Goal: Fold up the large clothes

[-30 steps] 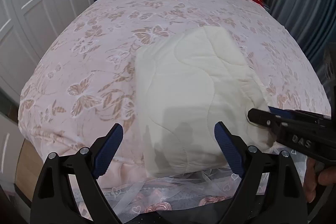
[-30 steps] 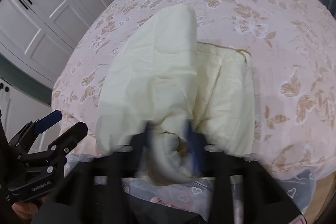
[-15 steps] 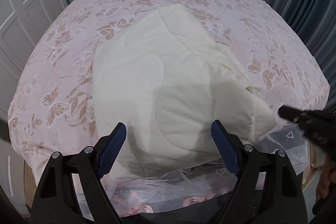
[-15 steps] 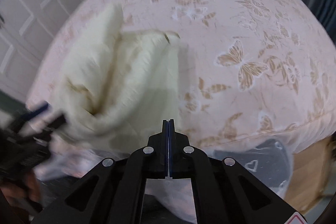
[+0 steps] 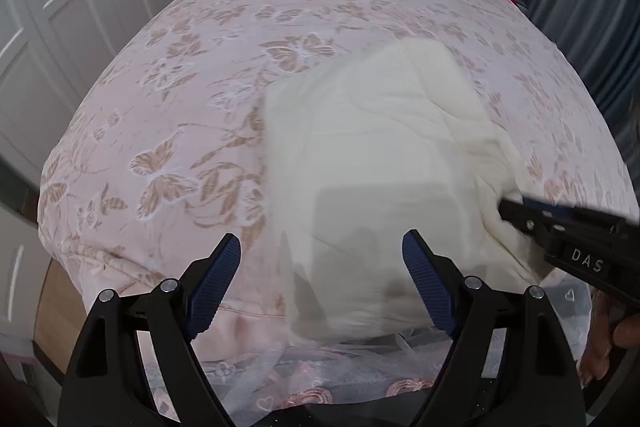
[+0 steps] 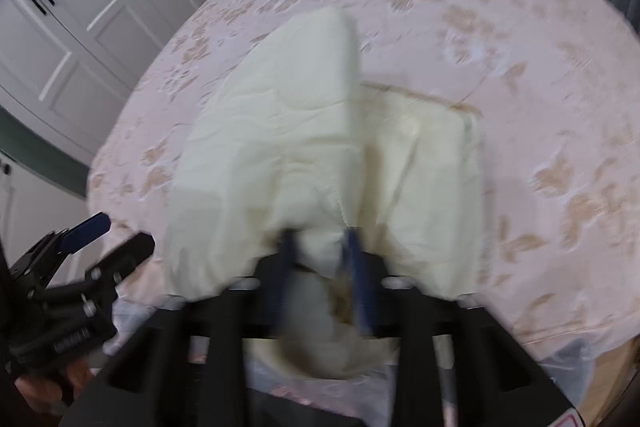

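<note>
- Left wrist view: white wardrobe doors [image 5: 80,39] at far left, then the bed under a pink butterfly-print cover [image 5: 192,131].
- The left gripper [image 5: 322,281] hangs with its blue pads spread wide, nothing between them, above the near edge of the bed.
- The cream quilted garment [image 5: 384,167] lies folded on the cover, right of centre, close to the near edge.
- Further right, the right gripper [image 5: 516,211] comes in from the side, its tip at the garment's right edge.
- Right wrist view, blurred: the right gripper [image 6: 320,251] has a bunch of cream cloth between its fingers; its jaws have just been opening a little, and whether the pads press cannot be told.
</note>
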Demonstrator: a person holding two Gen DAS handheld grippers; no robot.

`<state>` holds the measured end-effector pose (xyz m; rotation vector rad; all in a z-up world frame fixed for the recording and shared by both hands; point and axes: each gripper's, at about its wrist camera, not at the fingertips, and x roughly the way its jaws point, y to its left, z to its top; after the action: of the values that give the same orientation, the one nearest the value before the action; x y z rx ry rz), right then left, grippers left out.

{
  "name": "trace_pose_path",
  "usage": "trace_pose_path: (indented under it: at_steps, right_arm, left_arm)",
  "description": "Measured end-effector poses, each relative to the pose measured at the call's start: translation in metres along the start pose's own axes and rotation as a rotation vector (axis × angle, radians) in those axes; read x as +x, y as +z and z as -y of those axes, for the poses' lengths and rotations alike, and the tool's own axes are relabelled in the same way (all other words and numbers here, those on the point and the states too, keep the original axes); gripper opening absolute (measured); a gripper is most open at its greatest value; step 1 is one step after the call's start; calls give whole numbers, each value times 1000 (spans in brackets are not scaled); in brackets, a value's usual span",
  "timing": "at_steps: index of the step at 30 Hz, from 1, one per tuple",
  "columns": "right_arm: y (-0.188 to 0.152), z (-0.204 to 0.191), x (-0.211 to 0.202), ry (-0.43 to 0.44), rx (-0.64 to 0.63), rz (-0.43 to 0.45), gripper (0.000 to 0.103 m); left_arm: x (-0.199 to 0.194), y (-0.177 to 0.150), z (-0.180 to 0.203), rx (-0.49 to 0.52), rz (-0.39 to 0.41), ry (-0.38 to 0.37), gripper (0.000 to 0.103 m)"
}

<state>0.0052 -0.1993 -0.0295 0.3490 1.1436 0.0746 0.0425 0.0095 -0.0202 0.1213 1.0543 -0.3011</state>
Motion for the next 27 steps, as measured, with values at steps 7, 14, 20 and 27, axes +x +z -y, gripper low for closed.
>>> trace_pose_path:
  at_steps: [7, 14, 20, 27]
  right_arm:
    - [-21, 18, -32, -39, 3, 53, 6]
    - [-71, 63, -29, -243, 74, -20, 6]
    - [-70, 70, 9, -295, 85, -69, 6]
    - [-60, 69, 40, -324, 94, -105, 7]
  left_arm:
    - [3, 9, 4, 1, 10, -29, 80]
    - [11, 3, 51, 122, -5, -72, 80]
    - [35, -12, 78, 185, -64, -61, 81]
    - [59, -21, 87, 222, -82, -22, 84]
